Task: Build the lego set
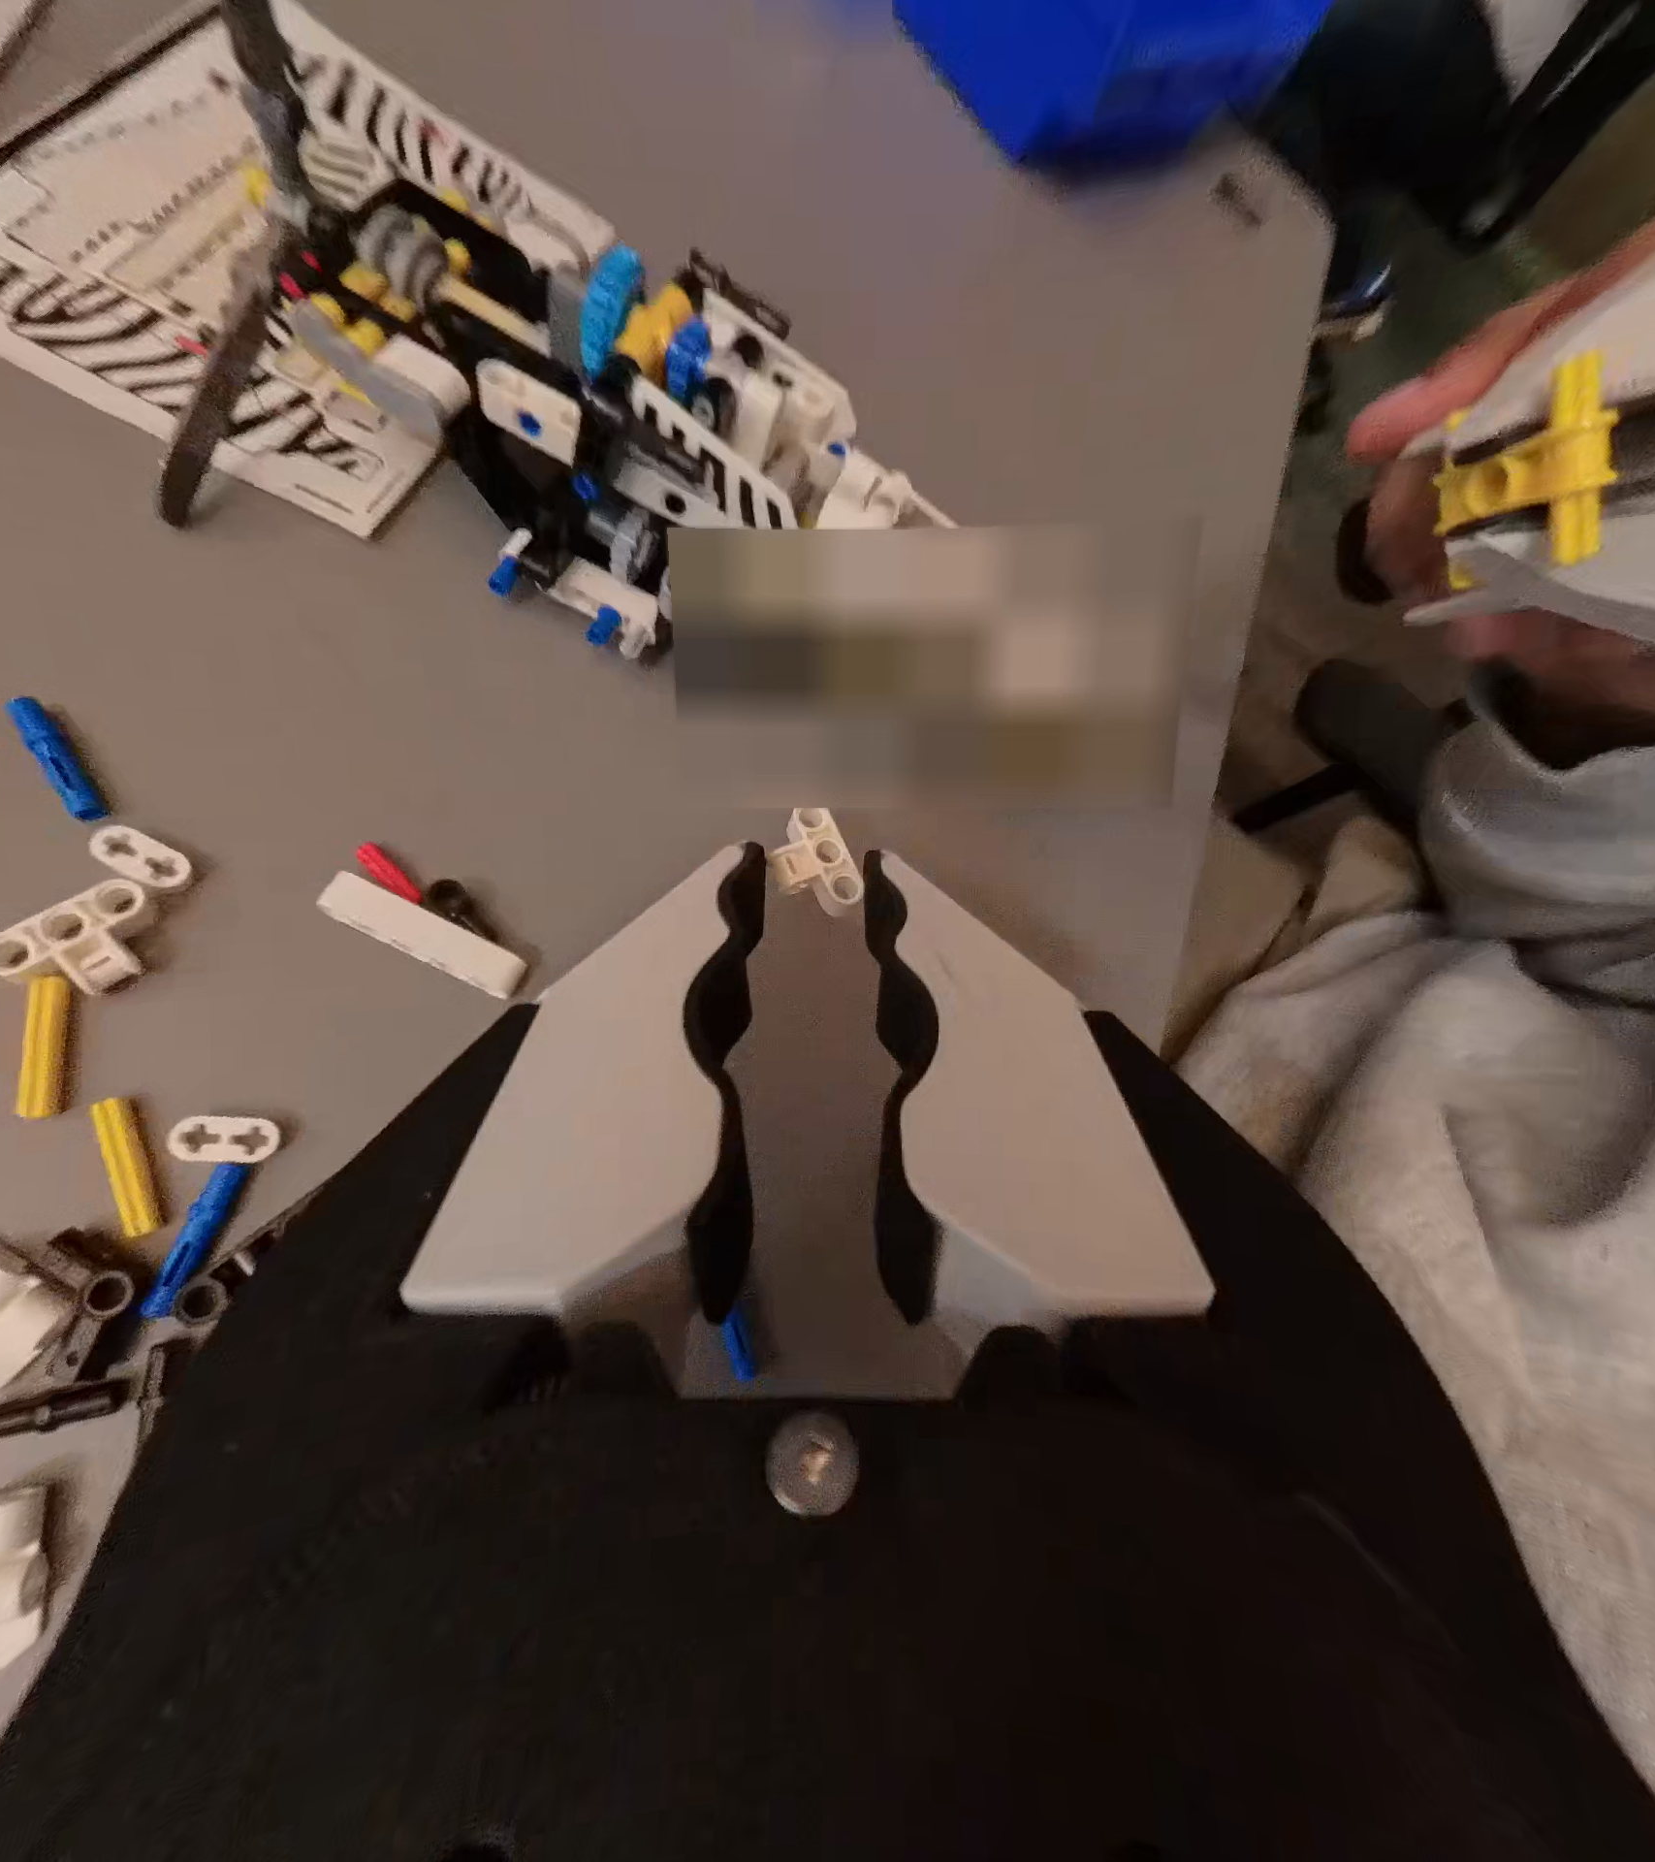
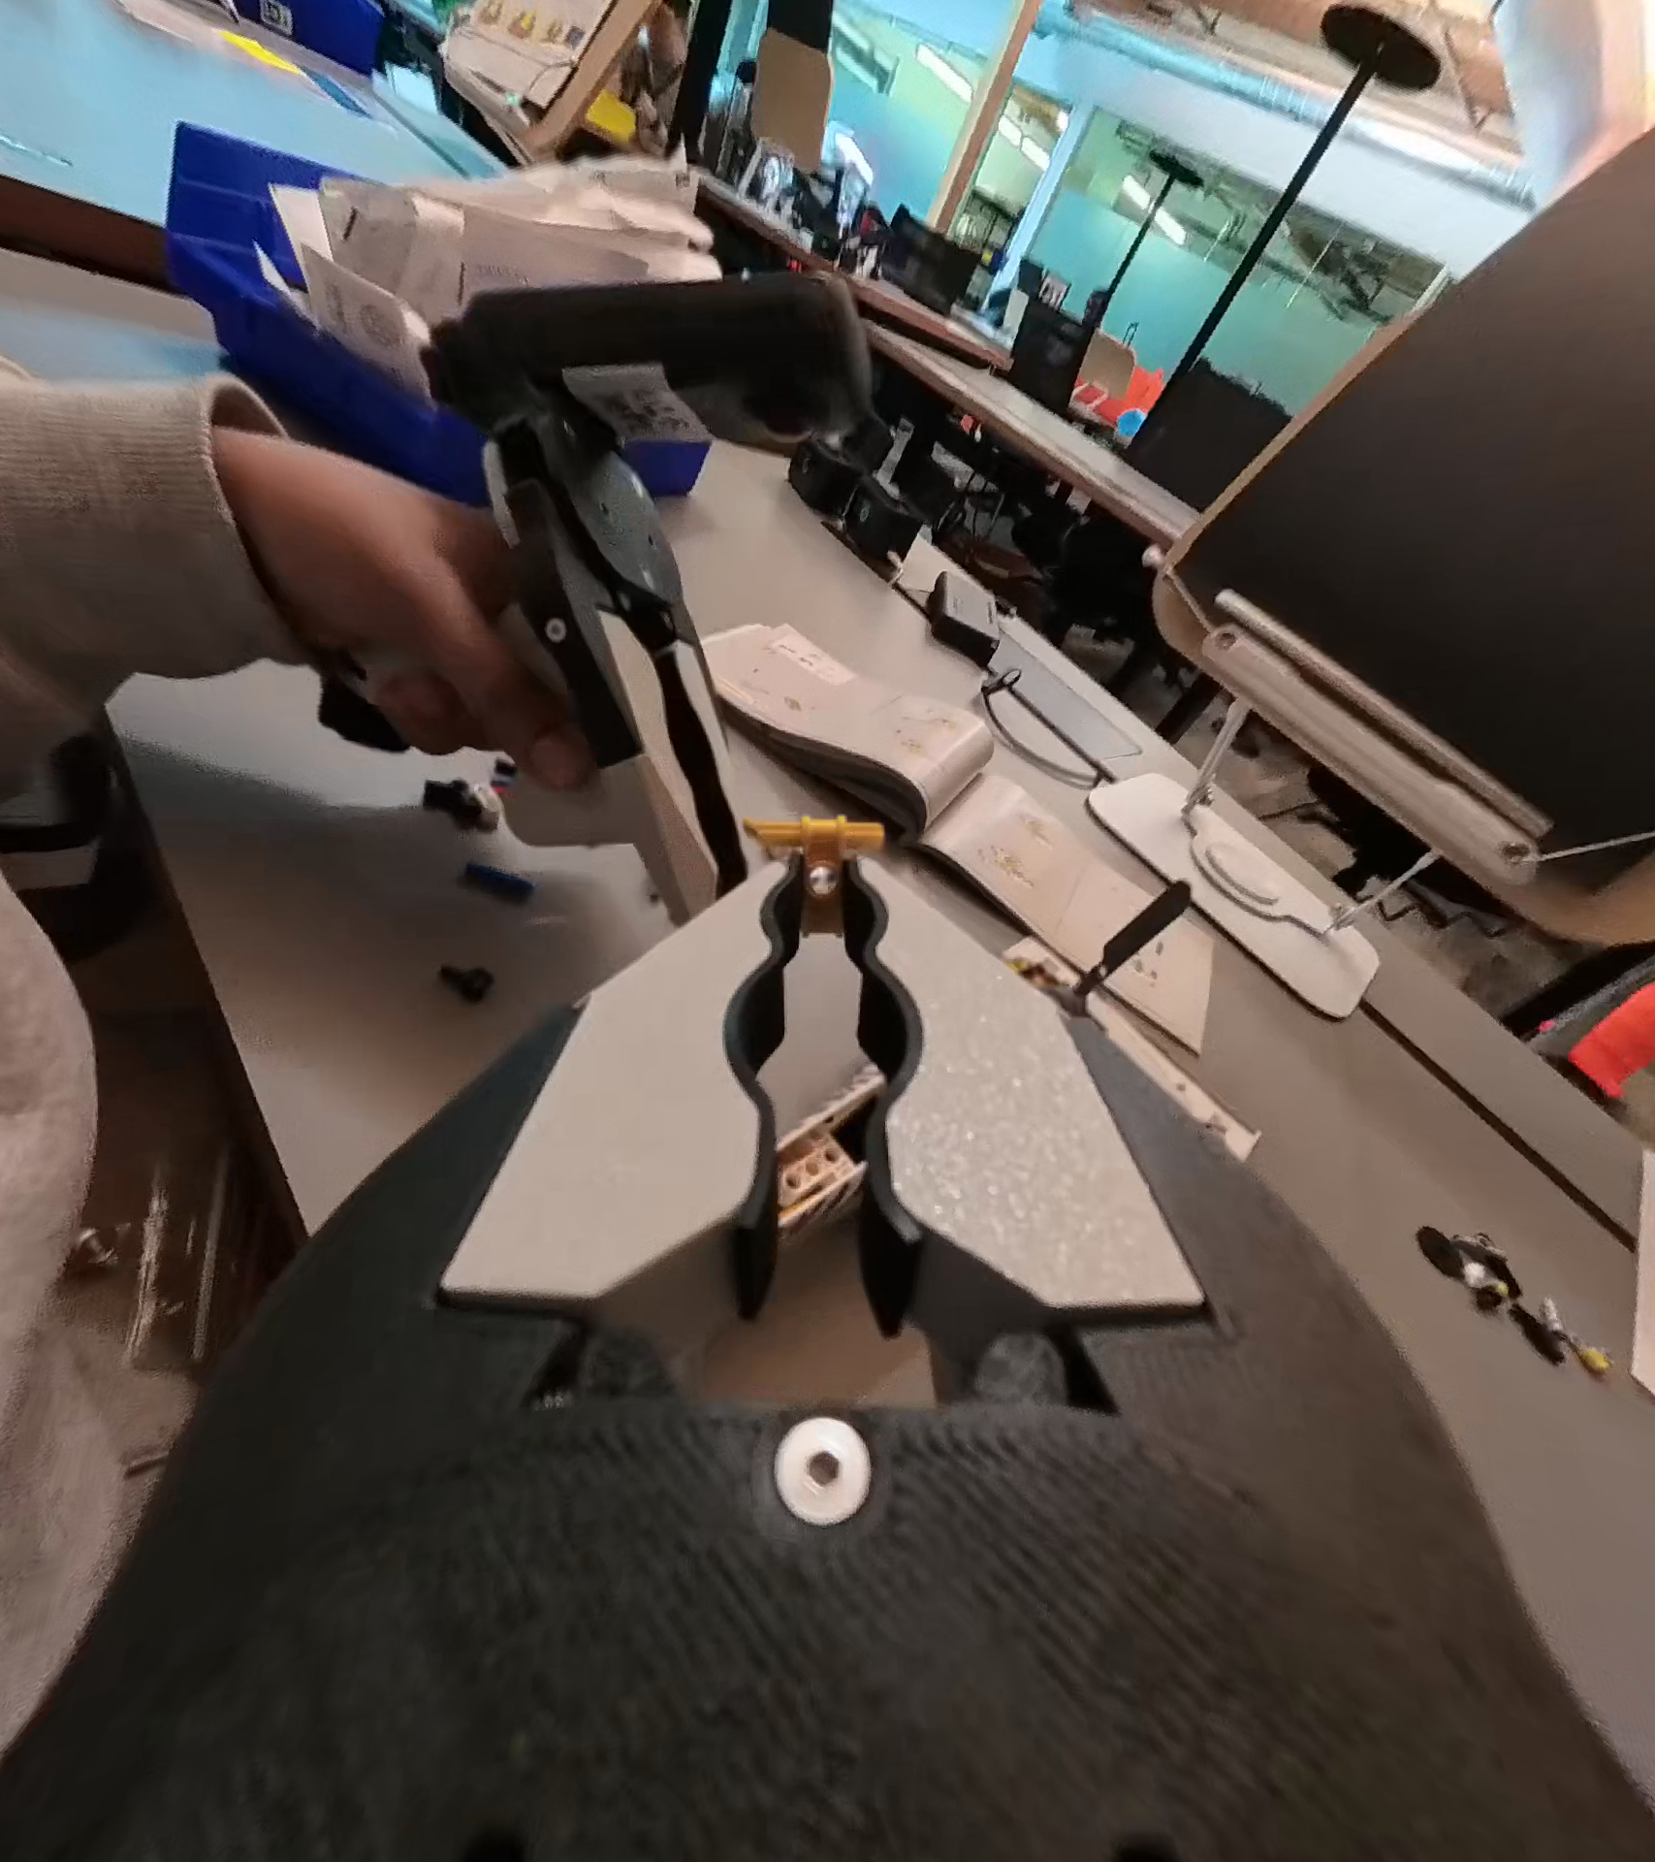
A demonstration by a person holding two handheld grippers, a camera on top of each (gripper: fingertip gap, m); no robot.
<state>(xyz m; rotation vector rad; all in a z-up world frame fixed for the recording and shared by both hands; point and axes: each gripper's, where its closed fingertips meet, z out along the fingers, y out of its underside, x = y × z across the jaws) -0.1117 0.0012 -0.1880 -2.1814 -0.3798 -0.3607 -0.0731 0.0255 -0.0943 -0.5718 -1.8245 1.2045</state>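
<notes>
Two tongs at the part-fetching stage of the build. Right gripper, lifted off the table, has its tips closed on a yellow connector with a cross axle; the same piece shows at its tips in the left wrist view. Left gripper hovers with a moderate gap and grips nothing; a white connector lies on the grey table just beyond its tips. Partly built model sits well ahead and to its left, on the instruction booklet. Loose pins and beams lie to its left. Next move, by judgement: carry the yellow piece to the model, align its axle with a matching hole, while the left gripper steadies the model.
</notes>
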